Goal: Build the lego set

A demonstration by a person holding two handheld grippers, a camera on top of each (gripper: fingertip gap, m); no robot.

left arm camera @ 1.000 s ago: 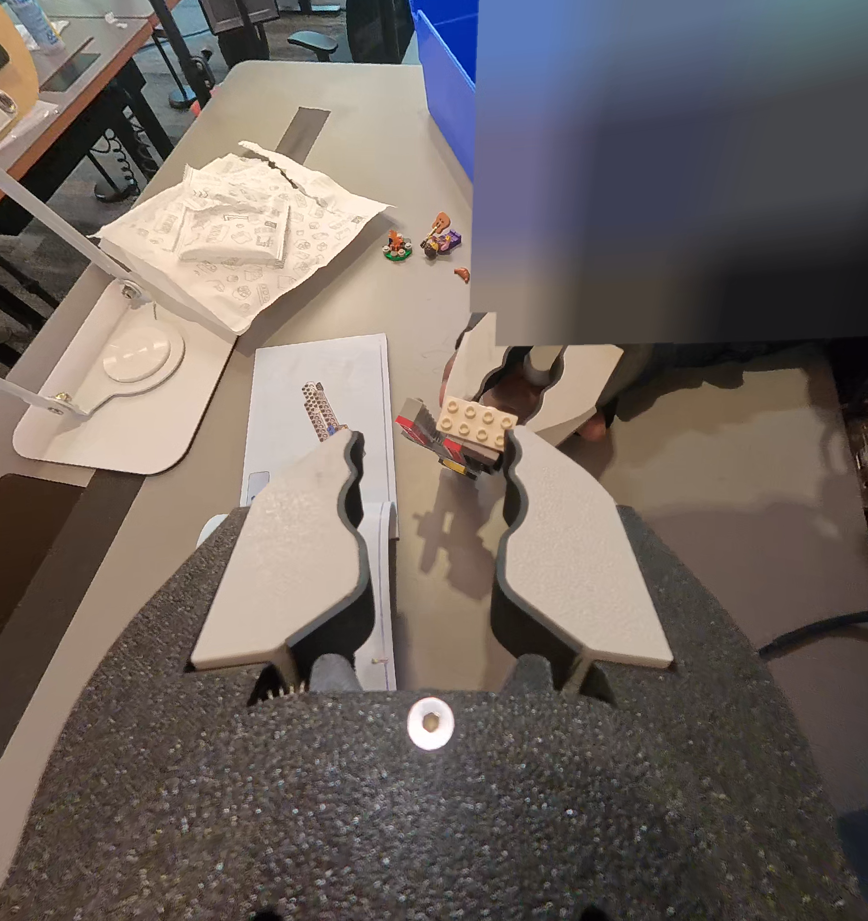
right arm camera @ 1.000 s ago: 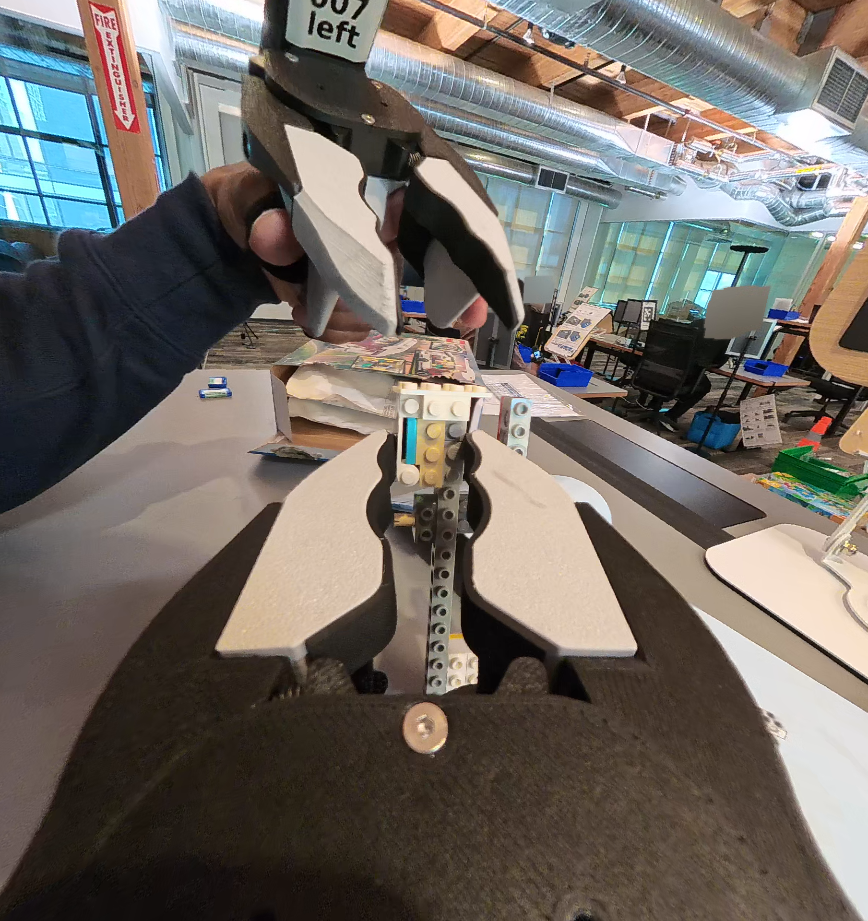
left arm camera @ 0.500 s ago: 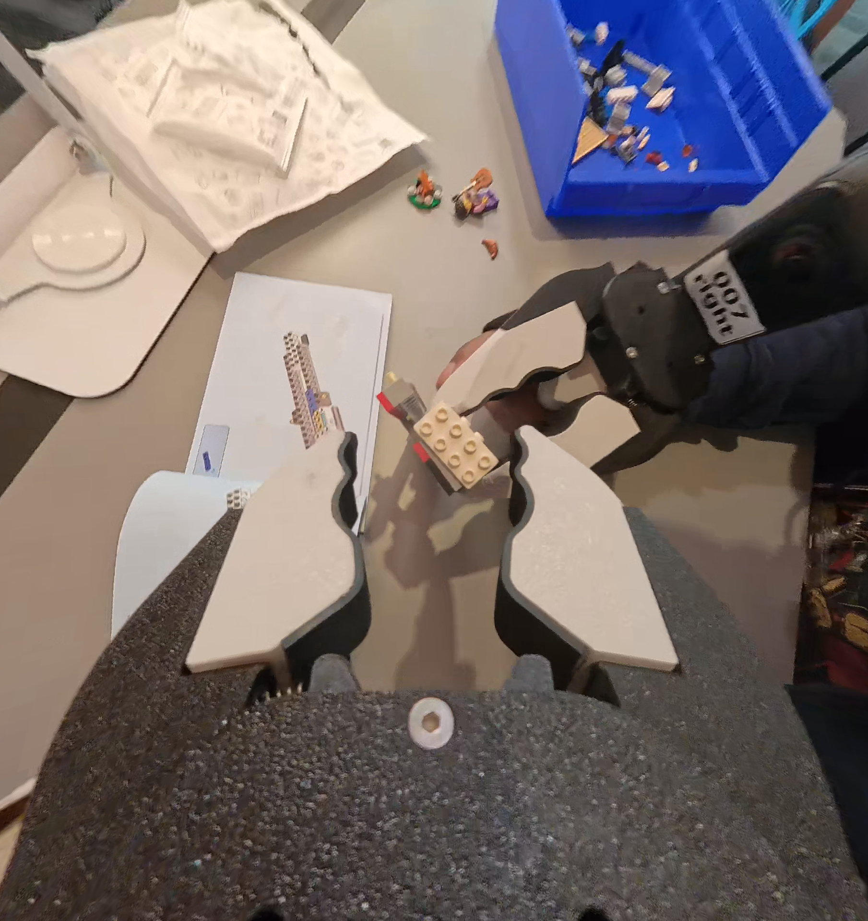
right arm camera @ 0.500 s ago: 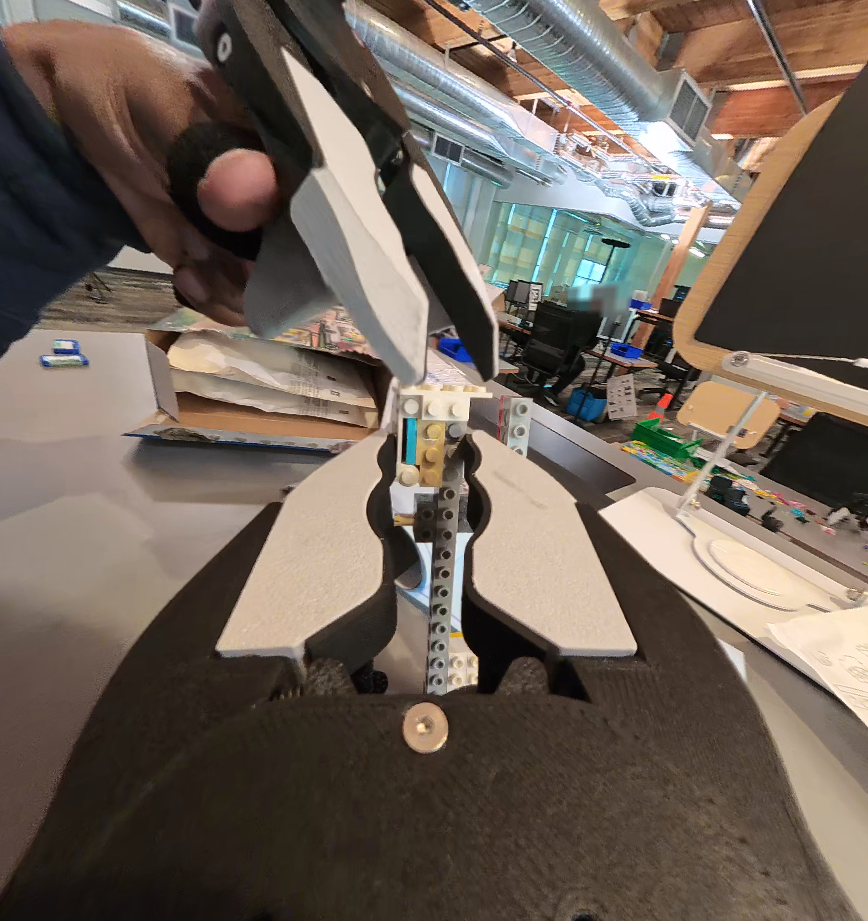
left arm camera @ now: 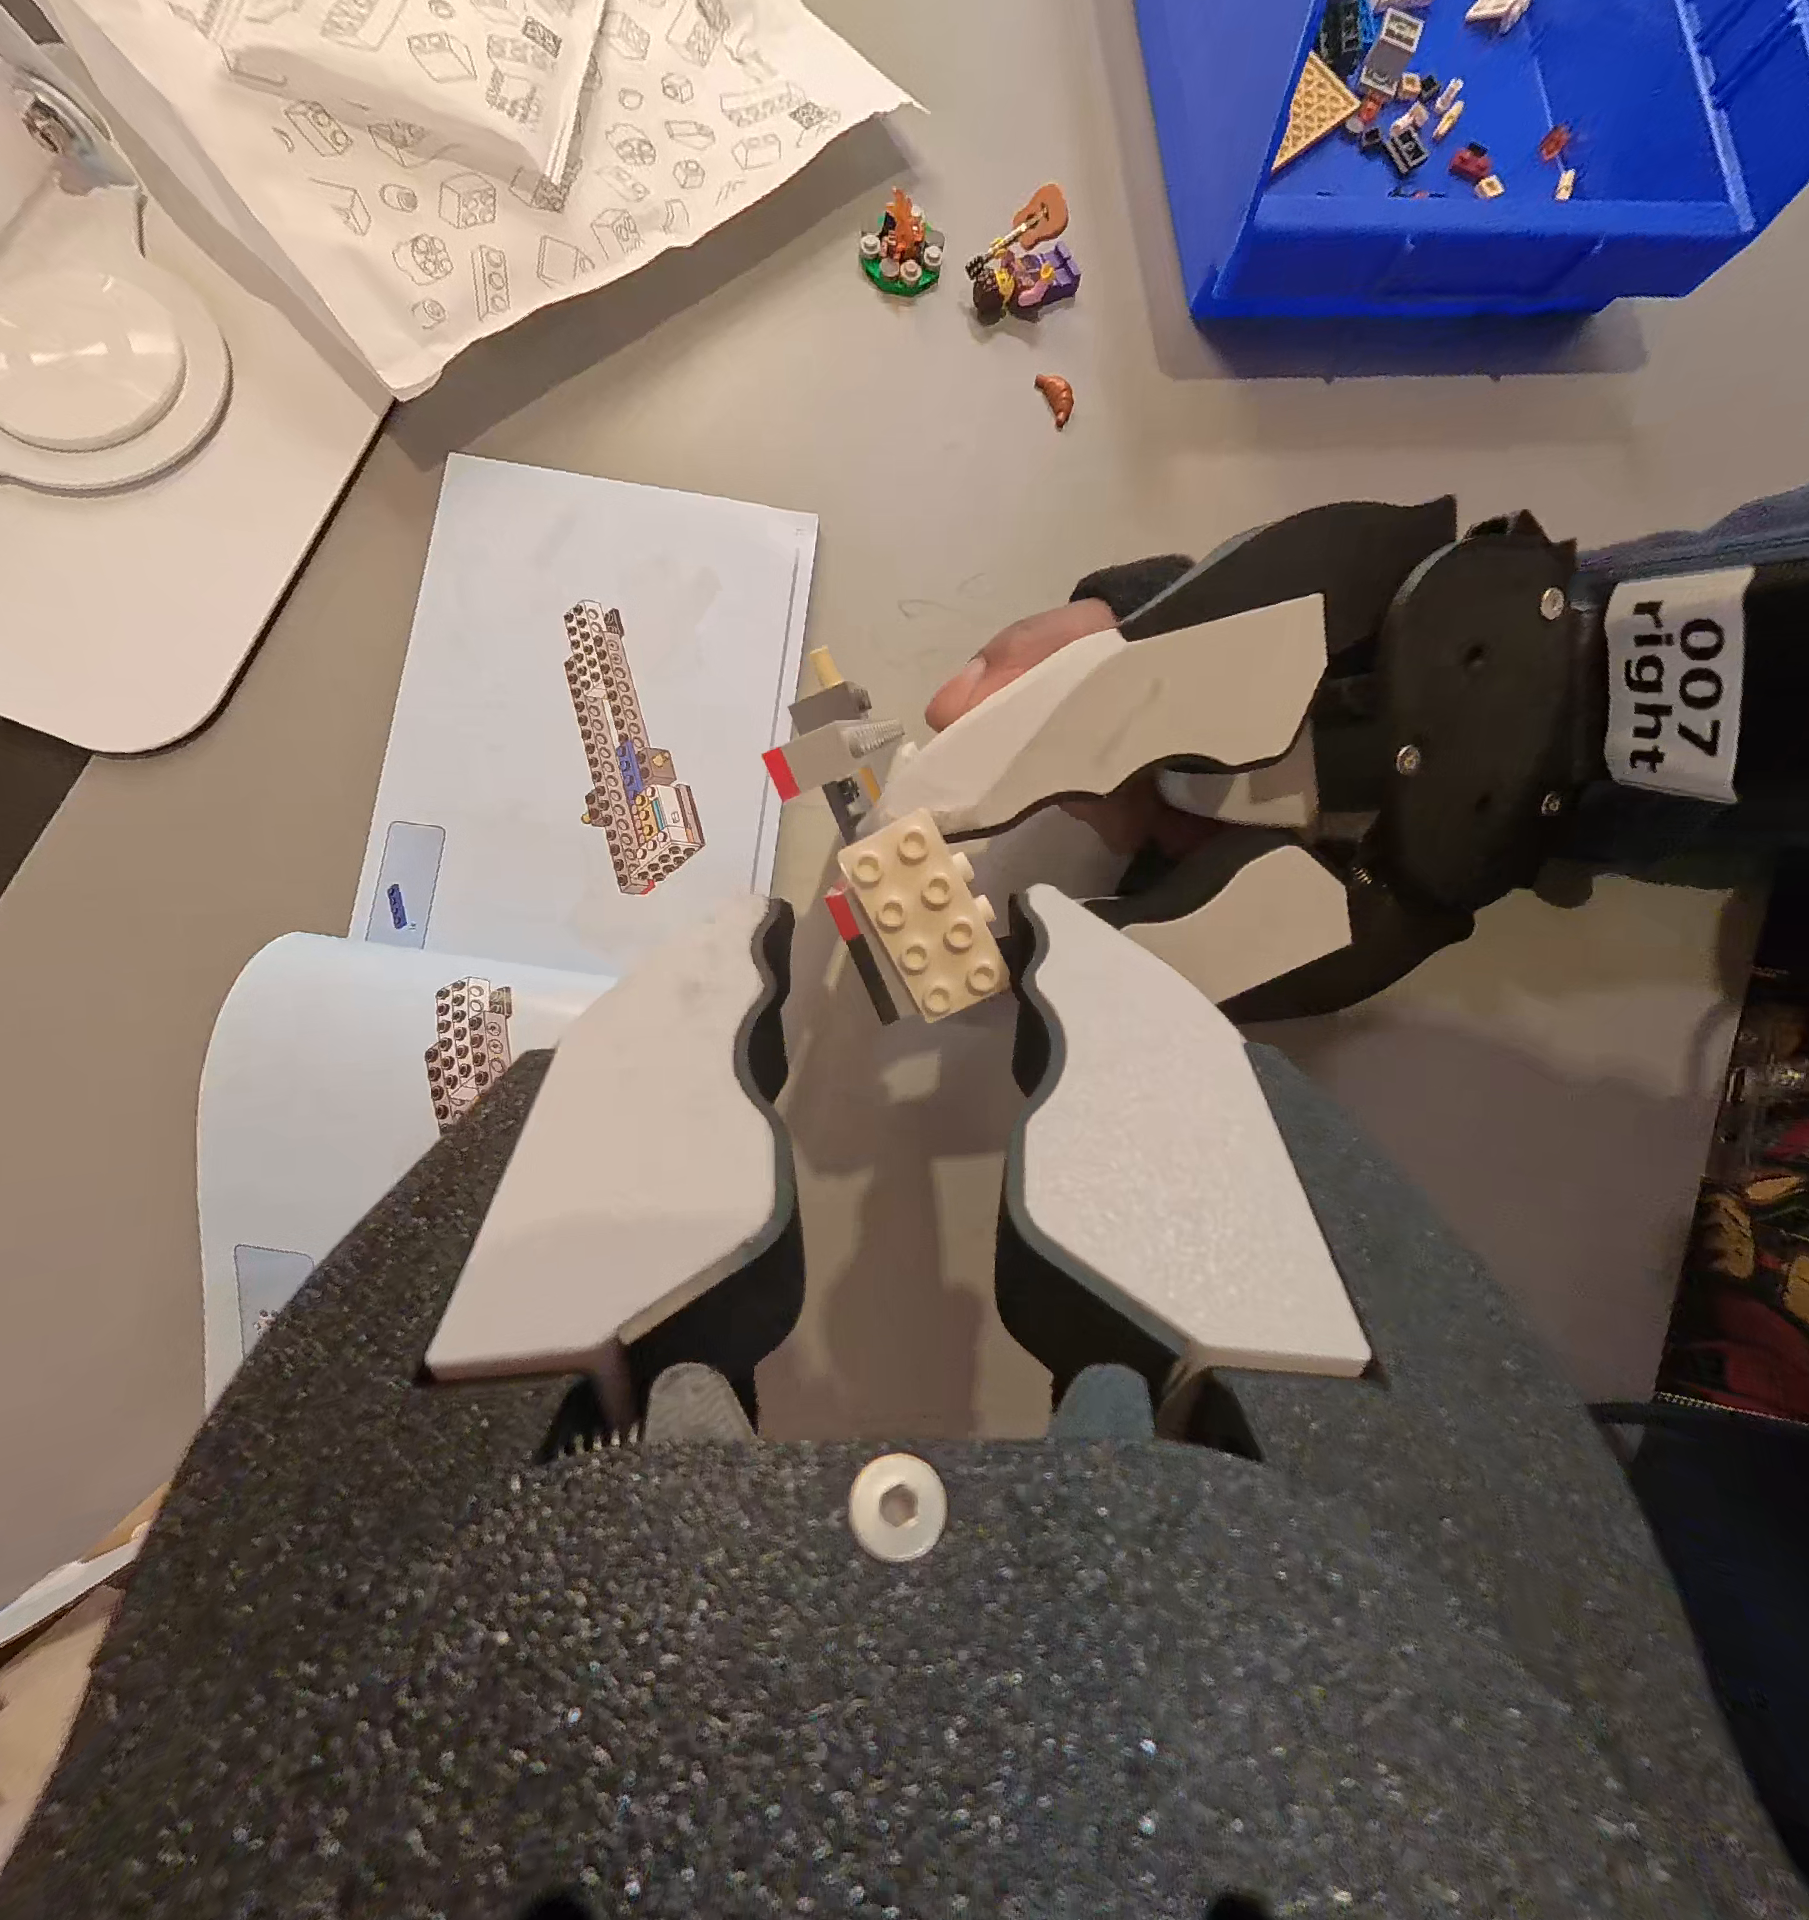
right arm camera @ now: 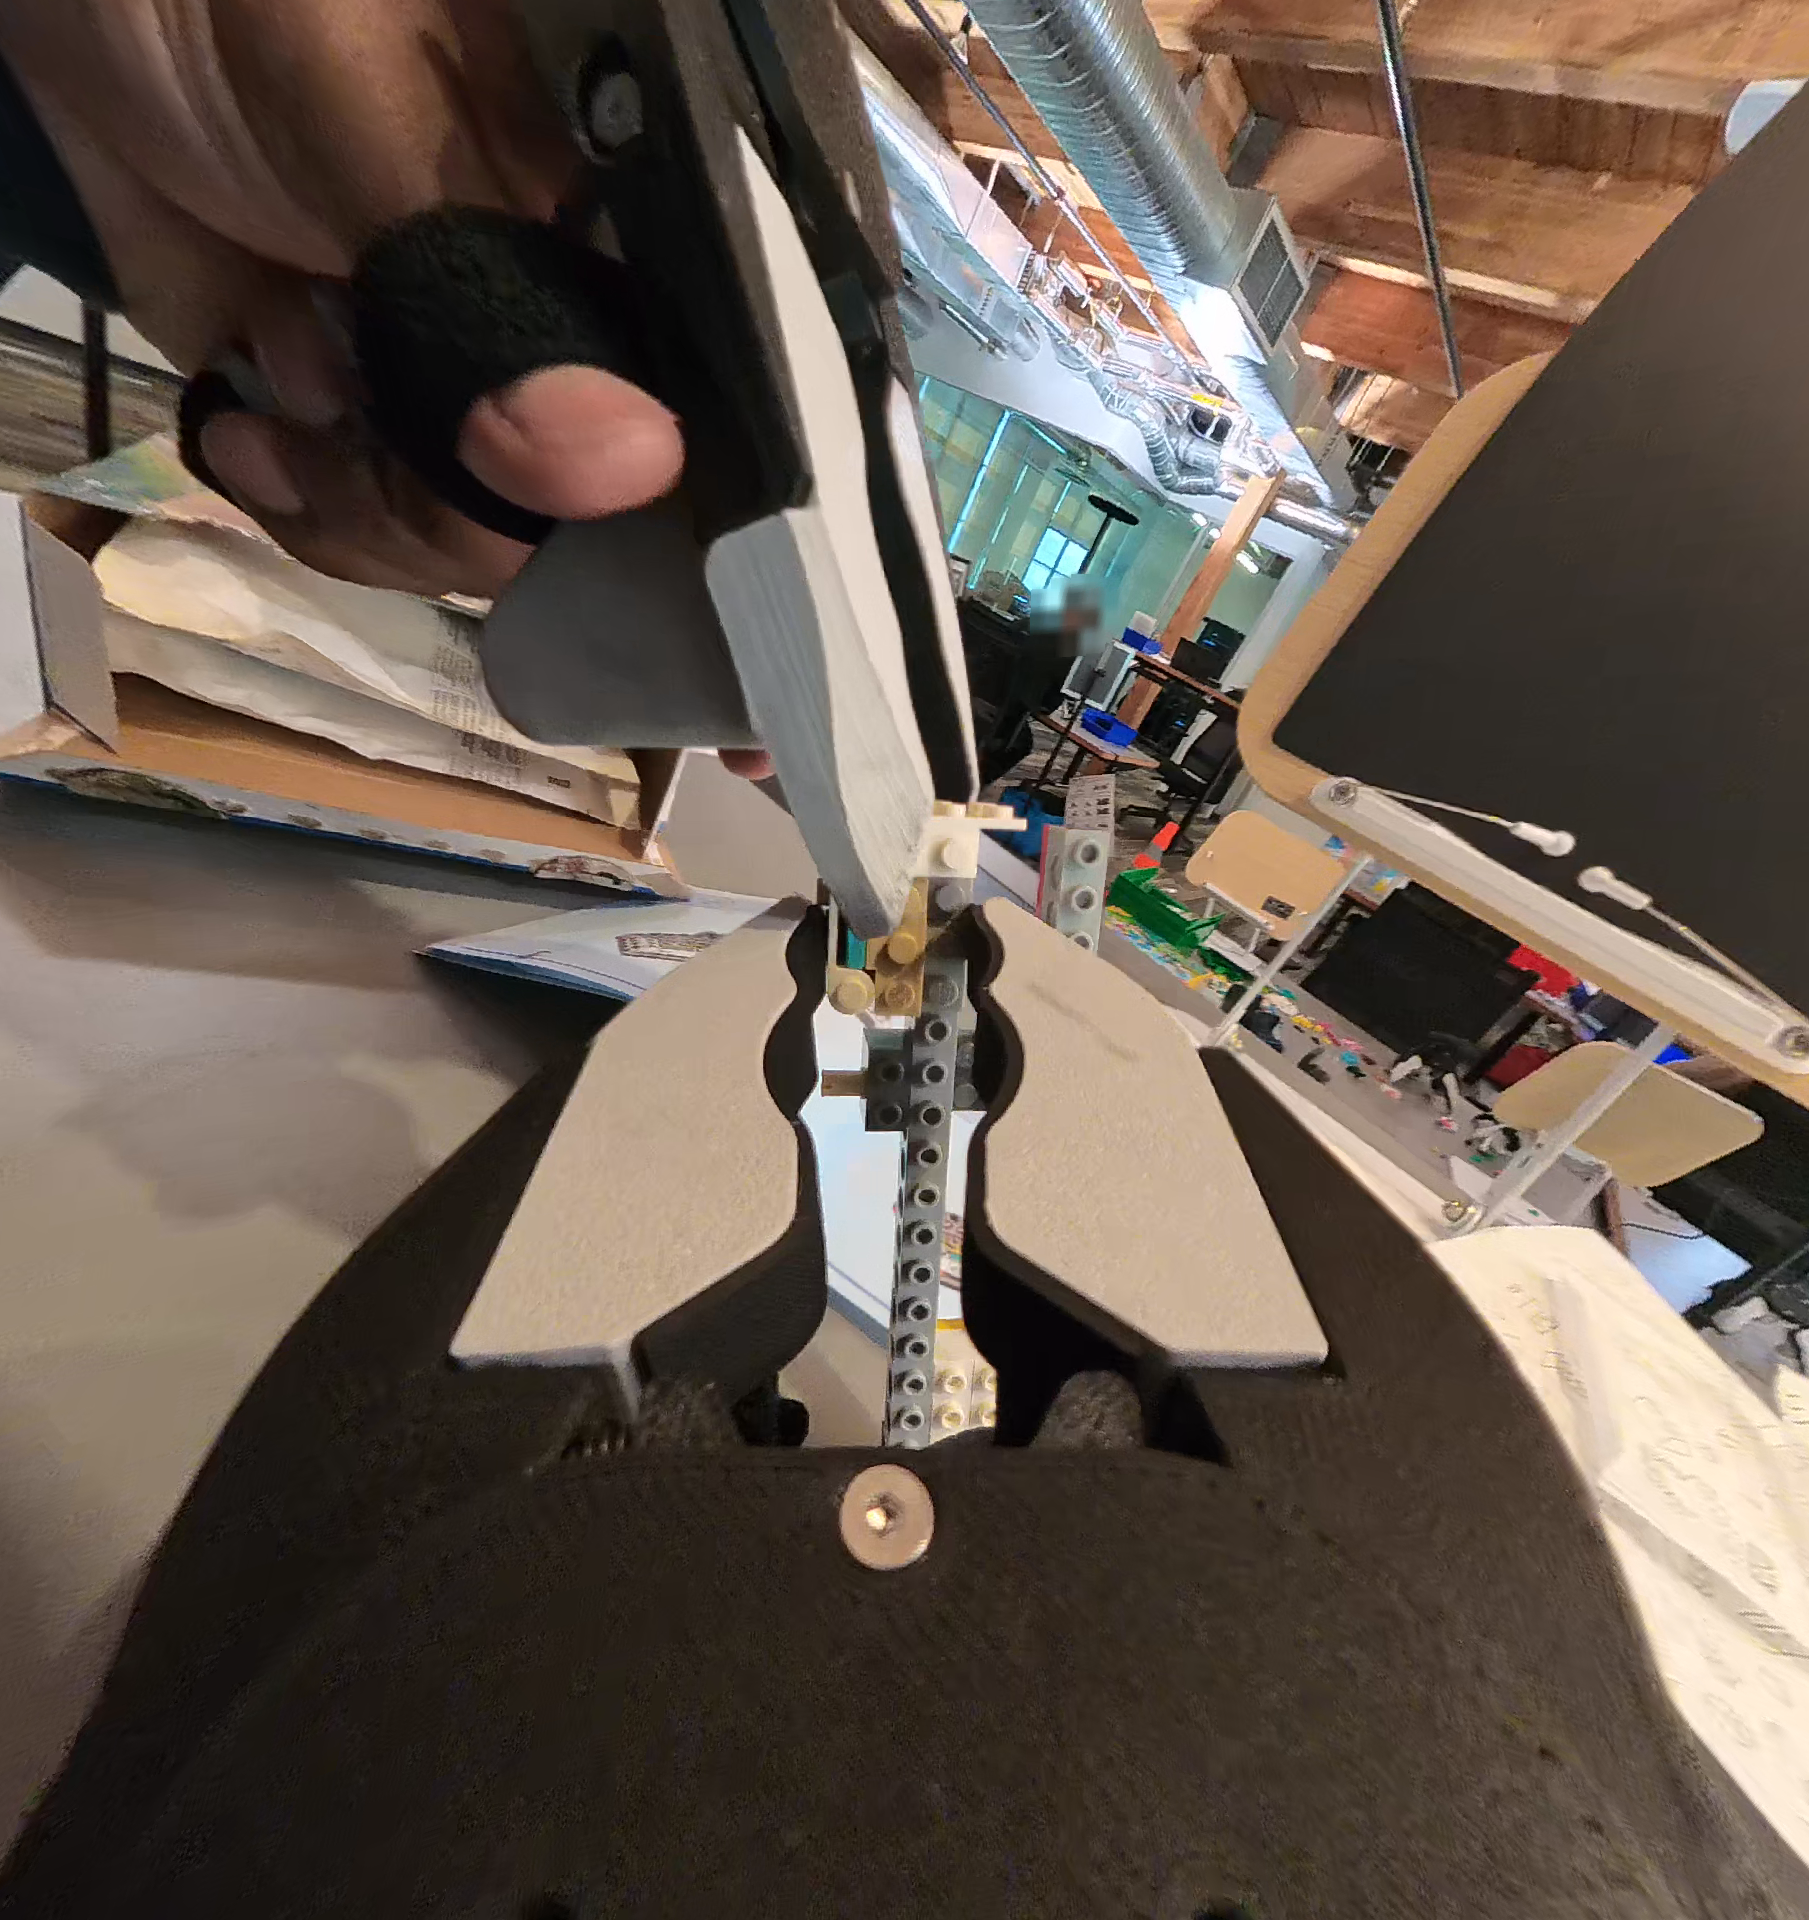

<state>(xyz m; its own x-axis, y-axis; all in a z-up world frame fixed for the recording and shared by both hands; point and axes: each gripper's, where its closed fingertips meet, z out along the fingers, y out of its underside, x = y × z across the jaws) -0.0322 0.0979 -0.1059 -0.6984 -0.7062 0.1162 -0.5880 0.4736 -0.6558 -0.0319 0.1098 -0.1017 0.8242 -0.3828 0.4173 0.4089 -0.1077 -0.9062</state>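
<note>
Grey table [left arm camera: 962, 488] under exposed ducts [right arm camera: 1139, 135]; right claw [right arm camera: 895, 935] clamping brick model [right arm camera: 926, 1049]; left claw [left arm camera: 895, 925] agape.

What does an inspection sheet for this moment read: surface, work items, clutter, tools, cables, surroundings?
Surface: grey table.
Work items: brick model with a cream studded plate on top; open instruction booklet.
Clutter: printed paper bags, two tiny figures, blue bin of loose pieces, cardboard box.
Tools: right tool clamped on the brick model; left tool open, its fingers either side of the cream studded plate.
Cables: dark one at the table's right edge.
Surroundings: open office, exposed ducts.
</note>
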